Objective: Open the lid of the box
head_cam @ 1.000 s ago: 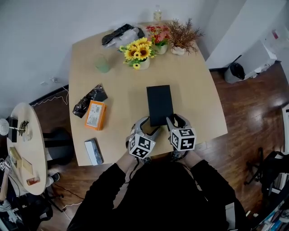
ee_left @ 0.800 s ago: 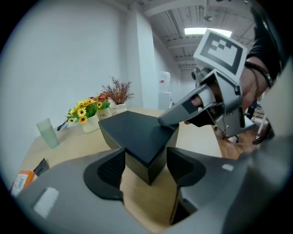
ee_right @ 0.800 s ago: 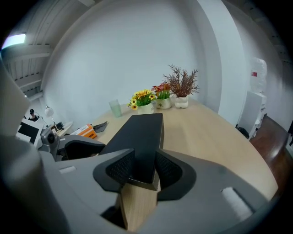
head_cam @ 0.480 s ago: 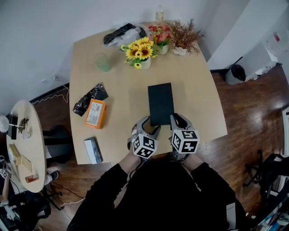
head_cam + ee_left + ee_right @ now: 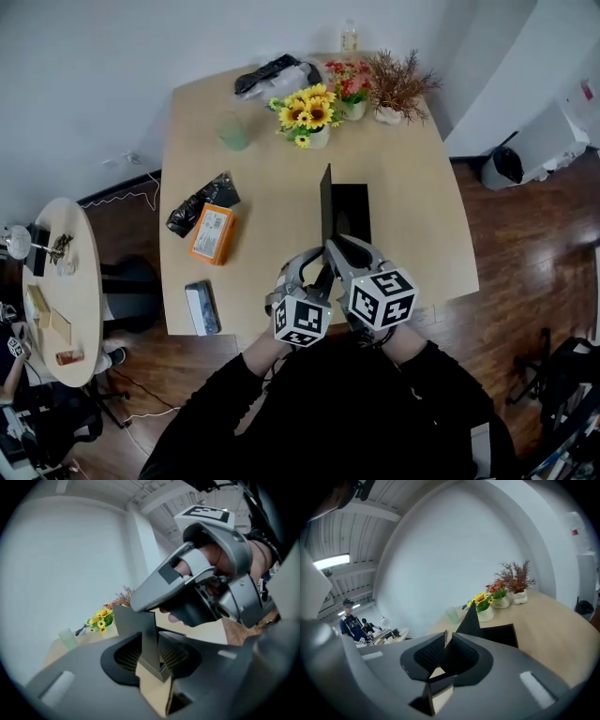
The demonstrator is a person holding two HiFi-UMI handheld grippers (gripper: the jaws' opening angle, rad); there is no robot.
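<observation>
A black box (image 5: pixel 352 212) lies on the tan table (image 5: pixel 412 234) with its inside showing. Its thin black lid (image 5: pixel 324 202) stands on edge along the box's left side. Both grippers meet at the lid's near end. My right gripper (image 5: pixel 330 251) is shut on the lid (image 5: pixel 469 620), with the open box (image 5: pixel 502 633) lying to its right. My left gripper (image 5: pixel 314 275) sits just below and left of it, its jaws (image 5: pixel 151 653) pressed against the same upright lid (image 5: pixel 135 620). The right gripper's finger (image 5: pixel 164 583) crosses above the lid in the left gripper view.
Sunflowers (image 5: pixel 305 114), red flowers (image 5: pixel 348 80) and a dried plant (image 5: pixel 398 82) stand at the table's far end, with a green cup (image 5: pixel 232 131). An orange box (image 5: pixel 213 234), a black bag (image 5: pixel 202 199) and a small grey box (image 5: pixel 202 307) lie to the left.
The lid lay flat on the box; it has swung up onto its left edge. Both grippers have closed on its near end and risen with it.
</observation>
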